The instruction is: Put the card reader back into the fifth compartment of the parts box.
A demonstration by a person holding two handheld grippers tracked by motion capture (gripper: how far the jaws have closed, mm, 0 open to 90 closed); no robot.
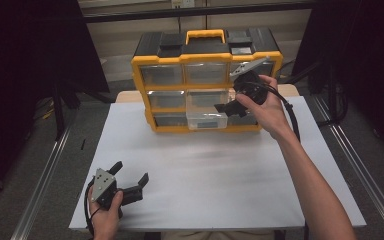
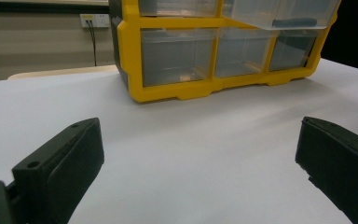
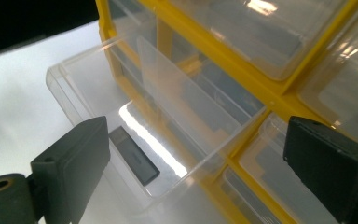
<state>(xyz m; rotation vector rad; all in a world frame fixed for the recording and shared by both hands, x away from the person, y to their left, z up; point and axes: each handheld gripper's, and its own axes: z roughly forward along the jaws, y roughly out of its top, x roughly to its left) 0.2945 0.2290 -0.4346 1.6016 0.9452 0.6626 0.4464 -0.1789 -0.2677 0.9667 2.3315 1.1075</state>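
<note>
Here the right tool [image 1: 228, 106] hangs wide open, empty, centre frame above the pulled-out clear plastic drawer [image 1: 207, 111]; the left tool [image 1: 130, 176] gapes empty too.

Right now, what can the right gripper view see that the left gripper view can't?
Right gripper view: down into the pulled-out clear drawer, with a dark flat thing on its floor and a clear divider.
Left gripper view: the organizer's bottom row, a wall socket and much white table.
Both: the yellow organizer, that drawer and open jaws.
</note>
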